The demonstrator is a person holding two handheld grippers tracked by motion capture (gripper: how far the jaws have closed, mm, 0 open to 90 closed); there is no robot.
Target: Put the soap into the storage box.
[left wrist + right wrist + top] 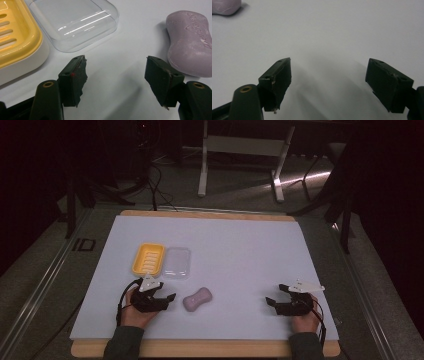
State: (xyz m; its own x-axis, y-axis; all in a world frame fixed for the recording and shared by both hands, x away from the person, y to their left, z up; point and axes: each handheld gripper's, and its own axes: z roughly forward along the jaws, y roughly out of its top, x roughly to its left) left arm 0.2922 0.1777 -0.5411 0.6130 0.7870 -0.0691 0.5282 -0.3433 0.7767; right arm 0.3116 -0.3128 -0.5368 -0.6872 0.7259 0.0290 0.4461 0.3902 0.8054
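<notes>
Nearest the high camera, at the bottom edge of the frame, two sleeved forearms come up onto the white table (pixel 240 245). At lower left the left gripper (pixel 167 299) rests in a hand, its claw spread with nothing between the jaws, aimed toward the centre of the frame. Just right of it, close but apart, the purple soap bar (pixel 197 299) lies flat on the white surface. Above the gripper, toward mid-left, the yellow soap dish (pixel 148 258) sits with the clear lid (pixel 178 262) just beside it on its right, their edges close or touching. At lower right the right gripper (pixel 274 296) is well apart from the soap, claw likewise spread and bare

Left gripper view: the two black jaws rise from the bottom edge, standing wide with only table between them. The soap bar (pixel 191 42) lies at the right edge, beyond and beside the right-hand jaw, not touching it. The clear lid (pixel 75 23) fills the upper middle, and the yellow dish (pixel 17 37) with its slotted floor sits at the upper left

Right gripper view: its jaws stand apart over bare white table, nothing pinched. A corner of the soap bar (pixel 225 6) peeks in at the upper left, far from the jaws
</notes>
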